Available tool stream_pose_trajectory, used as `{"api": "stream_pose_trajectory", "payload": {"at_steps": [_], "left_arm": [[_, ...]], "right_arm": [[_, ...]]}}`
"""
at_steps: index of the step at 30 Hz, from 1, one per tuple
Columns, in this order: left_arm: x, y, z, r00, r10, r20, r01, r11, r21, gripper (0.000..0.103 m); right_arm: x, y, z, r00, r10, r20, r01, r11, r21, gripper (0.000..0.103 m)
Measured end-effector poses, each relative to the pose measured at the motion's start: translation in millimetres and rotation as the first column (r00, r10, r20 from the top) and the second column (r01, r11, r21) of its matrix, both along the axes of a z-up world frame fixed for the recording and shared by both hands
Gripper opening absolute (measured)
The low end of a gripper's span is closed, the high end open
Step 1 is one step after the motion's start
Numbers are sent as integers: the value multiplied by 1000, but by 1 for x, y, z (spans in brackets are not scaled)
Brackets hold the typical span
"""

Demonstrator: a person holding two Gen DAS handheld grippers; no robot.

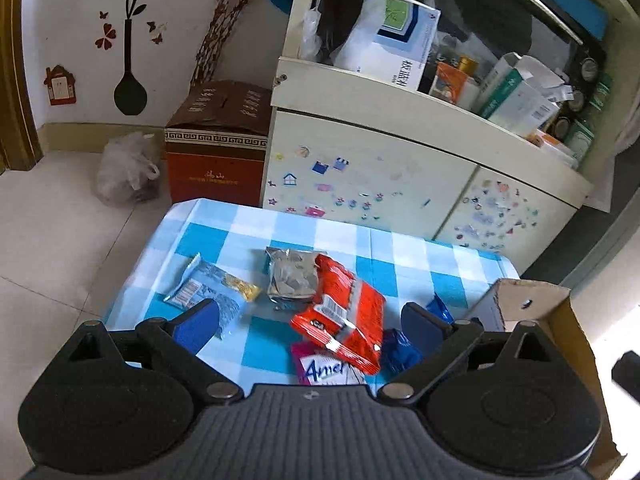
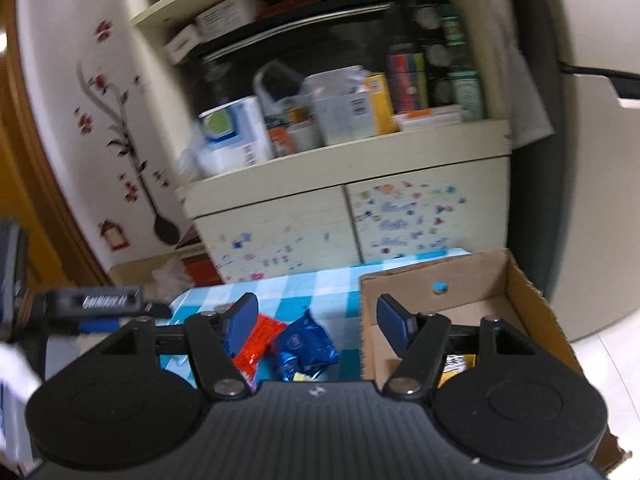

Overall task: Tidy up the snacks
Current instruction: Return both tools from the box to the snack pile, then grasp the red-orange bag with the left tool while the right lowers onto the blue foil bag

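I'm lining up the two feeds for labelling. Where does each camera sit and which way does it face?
Left wrist: behind the open left gripper, looking down at snack packets on the checked table, cabinet beyond.
Right wrist: behind the open right gripper, aimed between table and cardboard box; the left gripper shows at the left edge.
Shared: red packet, blue packet, box, cabinet.

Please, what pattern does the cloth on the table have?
The tablecloth has a blue and white check pattern, with light and darker blue squares. The left wrist view shows it best.
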State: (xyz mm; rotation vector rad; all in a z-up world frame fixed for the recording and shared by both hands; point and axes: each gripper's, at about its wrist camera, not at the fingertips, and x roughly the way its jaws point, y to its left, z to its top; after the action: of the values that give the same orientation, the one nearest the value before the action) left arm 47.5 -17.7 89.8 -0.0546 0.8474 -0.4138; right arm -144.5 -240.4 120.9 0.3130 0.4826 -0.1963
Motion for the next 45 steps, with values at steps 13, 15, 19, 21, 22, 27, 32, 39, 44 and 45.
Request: {"api": "stream_pose_trajectory", "payload": {"at_steps": [13, 15, 19, 21, 22, 27, 32, 39, 44, 45], "left_arm": [[40, -24, -46, 991, -23, -132, 16, 998, -56, 100], [45, -30, -53, 990, -21, -143, 14, 999, -50, 100], [53, -38, -69, 981, -22, -193, 7, 997, -81, 100], [55, -42, -76, 977, -27, -210, 8, 996, -90, 99], [56, -44, -78, 976, -30, -214, 10, 996, -93, 99], [62, -47, -88, 972, -22, -236, -2, 995, -102, 99], [71, -46, -95, 963, -9, -269, -28, 991, -133, 99], [69, -53, -103, 957, -32, -288, -6, 991, -133, 99], [70, -53, -104, 961, -26, -277, -10, 992, -126, 97], [70, -53, -104, 961, -30, -275, -5, 992, -126, 95]], "right_arm": [[47, 27, -38, 982, 140, -127, -148, 987, -58, 70], [57, 30, -47, 977, 155, -149, -166, 984, -66, 72], [80, 38, -65, 966, 170, -193, -194, 975, -108, 74], [89, 40, -71, 963, 175, -205, -202, 972, -119, 74], [94, 40, -75, 962, 177, -210, -205, 972, -119, 74], [114, 41, -89, 955, 176, -238, -212, 968, -135, 74], [130, 40, -102, 948, 154, -278, -205, 965, -165, 74], [139, 41, -115, 940, 141, -312, -205, 962, -182, 78], [145, 38, -121, 943, 118, -312, -186, 962, -200, 79], [146, 38, -121, 943, 116, -313, -184, 963, -199, 80]]}}
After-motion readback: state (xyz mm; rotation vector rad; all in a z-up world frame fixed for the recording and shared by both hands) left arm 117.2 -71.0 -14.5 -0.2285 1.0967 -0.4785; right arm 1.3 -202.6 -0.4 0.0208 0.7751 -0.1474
